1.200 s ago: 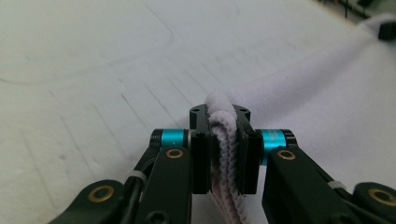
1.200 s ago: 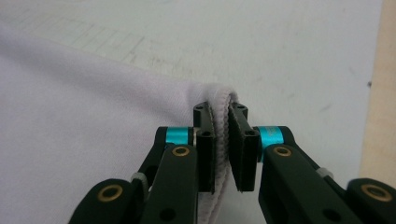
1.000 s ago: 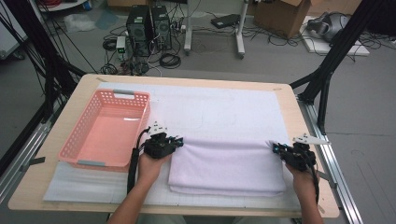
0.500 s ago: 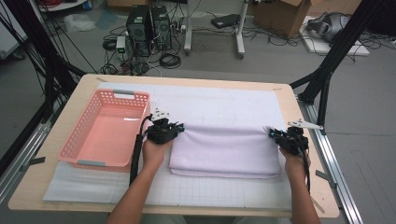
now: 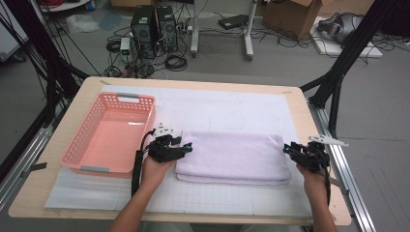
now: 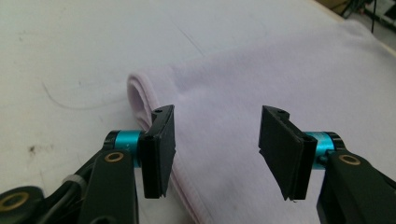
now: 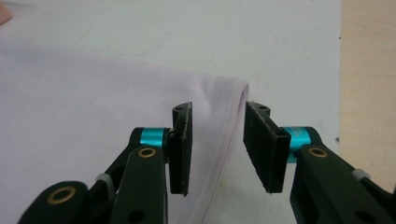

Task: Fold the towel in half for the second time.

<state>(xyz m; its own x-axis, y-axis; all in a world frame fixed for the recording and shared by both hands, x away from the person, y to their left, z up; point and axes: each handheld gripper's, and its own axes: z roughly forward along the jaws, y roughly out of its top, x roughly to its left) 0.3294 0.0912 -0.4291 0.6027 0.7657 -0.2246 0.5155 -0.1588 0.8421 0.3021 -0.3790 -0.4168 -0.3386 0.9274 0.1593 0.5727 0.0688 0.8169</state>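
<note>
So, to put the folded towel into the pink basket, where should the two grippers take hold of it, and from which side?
Grip the folded towel at its two short ends, each gripper coming in from its own side: left gripper at the rolled fold edge, right gripper at the hemmed edge. The towel lies flat and layered, so pinching all the layers at the ends probably keeps the fold.

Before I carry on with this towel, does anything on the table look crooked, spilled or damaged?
Nothing stands out. The folded towel lies flat and square on the mat, the pink basket sits upright and empty beside it.

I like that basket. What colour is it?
The basket is salmon pink, clearest in the high view.
</note>
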